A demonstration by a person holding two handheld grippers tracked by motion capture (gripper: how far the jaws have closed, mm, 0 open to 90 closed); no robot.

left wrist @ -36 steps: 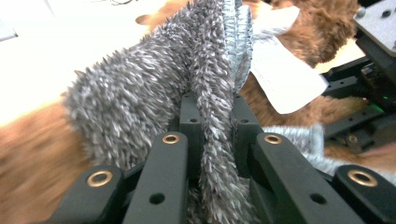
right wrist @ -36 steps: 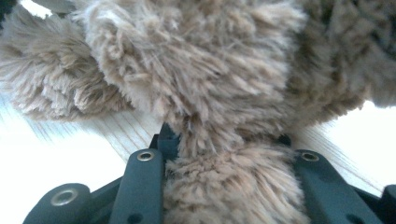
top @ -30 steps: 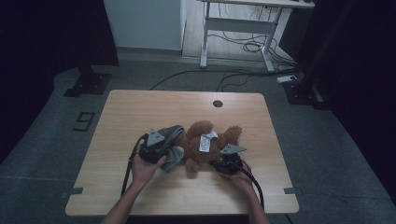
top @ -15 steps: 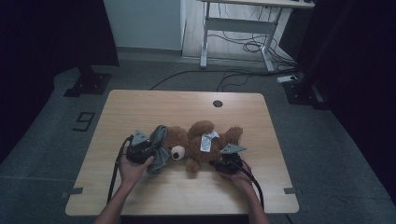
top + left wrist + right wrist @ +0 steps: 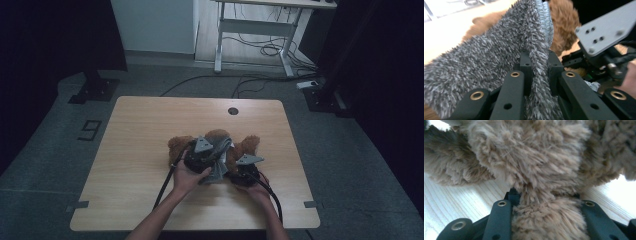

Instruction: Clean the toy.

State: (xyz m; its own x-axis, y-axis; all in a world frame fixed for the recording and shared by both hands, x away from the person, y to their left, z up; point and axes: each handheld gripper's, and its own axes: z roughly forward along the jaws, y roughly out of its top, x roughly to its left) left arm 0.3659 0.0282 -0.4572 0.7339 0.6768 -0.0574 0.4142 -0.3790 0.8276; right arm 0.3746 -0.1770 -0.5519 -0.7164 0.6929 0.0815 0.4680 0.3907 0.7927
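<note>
On the left side of the wooden table (image 5: 135,145) I see bare wood, and then my left hand-held gripper (image 5: 202,156), which has the fuzzy grey cloth (image 5: 499,55) pinched tight between its two black jaws. The cloth hangs over the brown teddy bear (image 5: 240,147), which lies near the middle of the table, a bit toward my side. From the left hand-held gripper's own camera the grey cloth folds down right between the jaws, with brown fur (image 5: 562,22) just behind it. Farther right is my right hand-held gripper (image 5: 246,169), and its jaws squeeze a thick, soft part of the teddy bear (image 5: 541,220); I think it is a leg or arm, but I cannot tell which. The bear rests on the table, and the right side of the table past it is bare. It looks to me like I am putting the cloth on the bear, or wiping it. What could go wrong? The cloth is thin where I hold it, so if I pull hard it may slip out of the jaws. The two hand-held grippers are very close, so they could bump. The bear is squishy, so a hard tug could make the fur slide out of the right grip, and then the bear would roll or drag across the table.
</note>
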